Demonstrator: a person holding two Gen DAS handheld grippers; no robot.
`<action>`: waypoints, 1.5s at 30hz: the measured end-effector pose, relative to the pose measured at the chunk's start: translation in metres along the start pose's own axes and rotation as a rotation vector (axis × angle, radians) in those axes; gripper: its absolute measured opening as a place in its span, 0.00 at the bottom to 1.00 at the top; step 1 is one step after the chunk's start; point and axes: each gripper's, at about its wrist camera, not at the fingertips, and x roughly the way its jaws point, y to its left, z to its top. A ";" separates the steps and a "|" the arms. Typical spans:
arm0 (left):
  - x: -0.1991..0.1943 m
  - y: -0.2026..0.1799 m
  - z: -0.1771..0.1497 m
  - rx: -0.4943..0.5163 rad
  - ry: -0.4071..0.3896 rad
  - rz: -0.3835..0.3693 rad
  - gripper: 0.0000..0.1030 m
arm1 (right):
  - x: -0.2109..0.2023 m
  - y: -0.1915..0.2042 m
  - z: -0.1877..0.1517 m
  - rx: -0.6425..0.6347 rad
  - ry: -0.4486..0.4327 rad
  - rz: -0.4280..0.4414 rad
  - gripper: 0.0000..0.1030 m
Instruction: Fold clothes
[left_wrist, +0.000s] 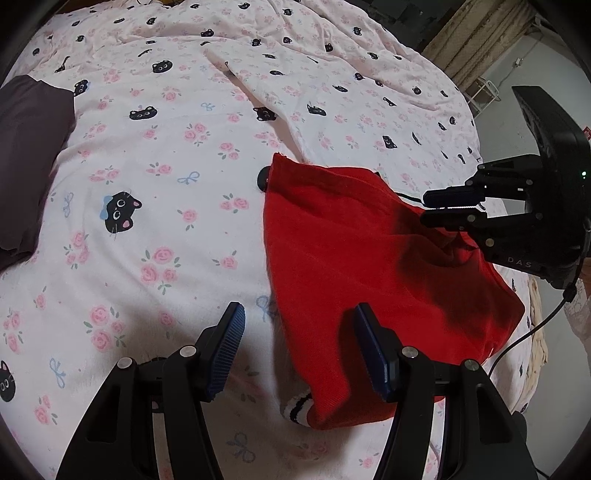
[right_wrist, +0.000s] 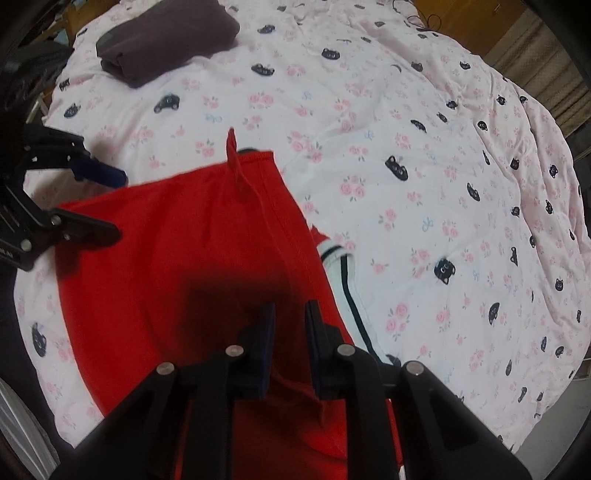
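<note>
A red garment (left_wrist: 354, 254) lies partly folded on the bed; it also shows in the right wrist view (right_wrist: 177, 236). A white cuff with dark stripes (right_wrist: 343, 269) sticks out from under it, and shows in the left wrist view (left_wrist: 295, 406). My left gripper (left_wrist: 299, 347) is open and empty, hovering at the garment's left edge; it appears in the right wrist view (right_wrist: 110, 203). My right gripper (right_wrist: 290, 347) is partly open over the red cloth, with a fold lying between the pads, not pinched. In the left wrist view it (left_wrist: 428, 208) sits at the garment's right side.
The bed is covered by a pink sheet (left_wrist: 166, 184) printed with roses and black cats. A folded dark purple garment (right_wrist: 166, 37) lies at the bed's far left, also in the left wrist view (left_wrist: 26, 166). A cable (left_wrist: 528, 332) hangs off the right gripper.
</note>
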 end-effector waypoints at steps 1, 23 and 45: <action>0.000 0.001 0.001 -0.004 -0.001 -0.001 0.54 | -0.002 0.000 0.002 0.003 -0.008 0.004 0.17; 0.004 0.008 0.003 -0.035 0.013 -0.011 0.54 | 0.017 -0.029 0.022 0.118 0.040 0.063 0.04; 0.007 0.005 0.006 -0.037 0.010 -0.034 0.54 | 0.011 -0.028 -0.003 0.082 0.097 0.105 0.02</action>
